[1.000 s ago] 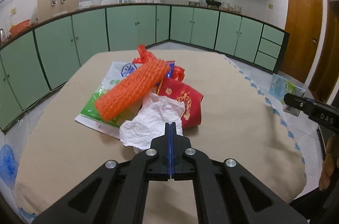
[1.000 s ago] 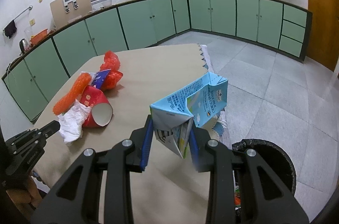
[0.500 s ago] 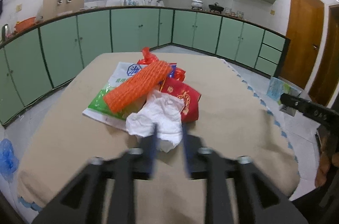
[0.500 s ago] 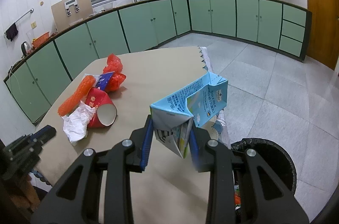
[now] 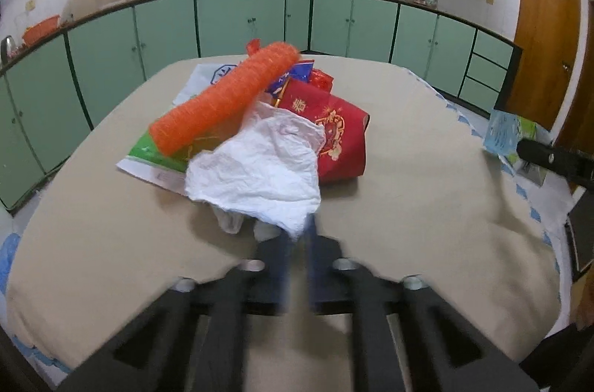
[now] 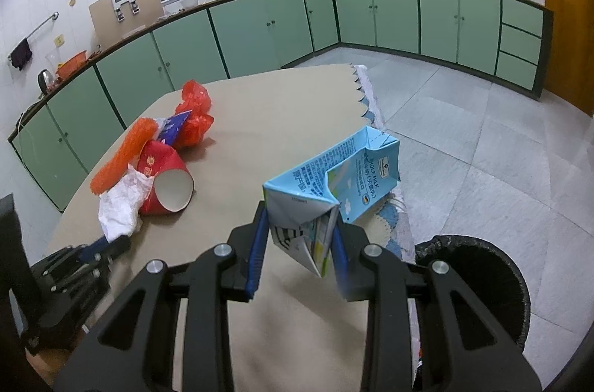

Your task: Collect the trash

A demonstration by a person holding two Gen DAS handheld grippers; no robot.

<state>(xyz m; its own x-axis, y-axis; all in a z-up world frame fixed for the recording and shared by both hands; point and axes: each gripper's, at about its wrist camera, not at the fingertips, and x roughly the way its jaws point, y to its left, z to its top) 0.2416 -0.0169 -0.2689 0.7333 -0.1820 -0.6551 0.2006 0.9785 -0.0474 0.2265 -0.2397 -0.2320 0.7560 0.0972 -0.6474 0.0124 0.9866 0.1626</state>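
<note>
Right gripper [image 6: 299,243] clamps the milk carton [image 6: 334,184] near the bin [image 6: 479,277] (drop's probably next), while left gripper [image 5: 297,236] pinches shut on the crumpled tissue [image 5: 260,169].

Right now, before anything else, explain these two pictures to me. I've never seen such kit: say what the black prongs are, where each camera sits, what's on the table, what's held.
A person holds a two-fingered gripper in each hand. A camera on each looks forward along its fingers, so each picture is one gripper's own view.

The left gripper, blurred, has closed on the near corner of a crumpled white tissue and seems to pinch it. The right gripper holds a blue milk carton near a black bin.

On the table lie the tissue, a red paper cup on its side, an orange foam net and wrappers.
</note>
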